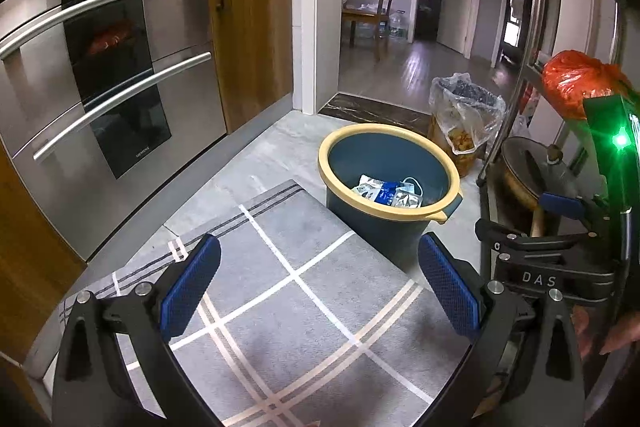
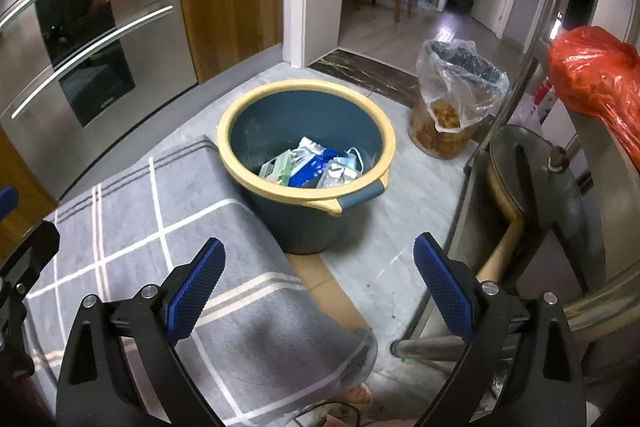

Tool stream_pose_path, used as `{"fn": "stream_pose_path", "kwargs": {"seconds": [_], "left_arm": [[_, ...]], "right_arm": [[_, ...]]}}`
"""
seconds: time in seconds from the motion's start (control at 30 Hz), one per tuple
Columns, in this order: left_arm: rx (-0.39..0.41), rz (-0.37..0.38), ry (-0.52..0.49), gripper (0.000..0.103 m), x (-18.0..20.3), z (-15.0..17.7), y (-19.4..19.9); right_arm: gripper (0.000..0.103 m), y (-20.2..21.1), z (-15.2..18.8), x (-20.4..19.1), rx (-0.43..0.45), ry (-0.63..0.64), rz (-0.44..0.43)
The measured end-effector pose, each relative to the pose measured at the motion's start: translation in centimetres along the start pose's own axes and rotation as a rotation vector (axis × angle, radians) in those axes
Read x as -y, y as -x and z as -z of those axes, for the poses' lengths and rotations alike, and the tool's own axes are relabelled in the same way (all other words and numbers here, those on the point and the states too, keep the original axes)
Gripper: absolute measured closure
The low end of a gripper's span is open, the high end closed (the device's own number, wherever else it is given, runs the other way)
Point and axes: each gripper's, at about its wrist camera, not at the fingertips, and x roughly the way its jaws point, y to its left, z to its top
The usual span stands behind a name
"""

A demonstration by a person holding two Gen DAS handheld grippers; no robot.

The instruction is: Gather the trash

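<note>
Left gripper (image 1: 320, 279): jaws spread wide, nothing between the blue pads; it hangs over the grey checked mat (image 1: 280, 287).
Right gripper (image 2: 320, 283): also wide open and holding nothing; it is above the near edge of the mat (image 2: 160, 227) and the bare floor tiles beside it. In the left wrist view its black body marked "DAS" (image 1: 540, 275) sits at the right edge with a green light lit.
Trash bucket (image 2: 306, 131): dark blue with a pale yellow rim, standing upright on the floor just past the far end of the mat, ahead of both grippers (image 1: 390, 163).
Trash (image 2: 316, 167): crumpled wrappers, a blue-and-white packet and what looks like a face mask lie in the bottom of the bucket (image 1: 390, 191).
Lined bin (image 2: 452, 107): a clear container with a loose plastic liner, yellowish contents inside, standing on the floor beyond and right of the bucket.
Red bag (image 2: 596, 79): an orange-red plastic bag resting on a metal rack (image 2: 532, 99) at the right.
Pan lid (image 2: 532, 179): a round lid on a lower shelf of that rack.
Oven (image 1: 112, 79): stainless, built into the wooden cabinets on the left.
Cardboard (image 2: 328, 287): a flat brown piece on the floor, partly under the mat's corner.
</note>
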Motion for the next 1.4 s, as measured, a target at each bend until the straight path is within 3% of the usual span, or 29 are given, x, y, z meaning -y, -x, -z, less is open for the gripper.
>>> {"fn": "stream_pose_path", "kwargs": {"seconds": [1.4], "left_arm": [[-0.008, -0.001, -0.003, 0.006, -0.08, 0.30, -0.25]], "right_arm": [[0.008, -0.10, 0.09, 0.38, -0.002, 0.015, 0.007]]}}
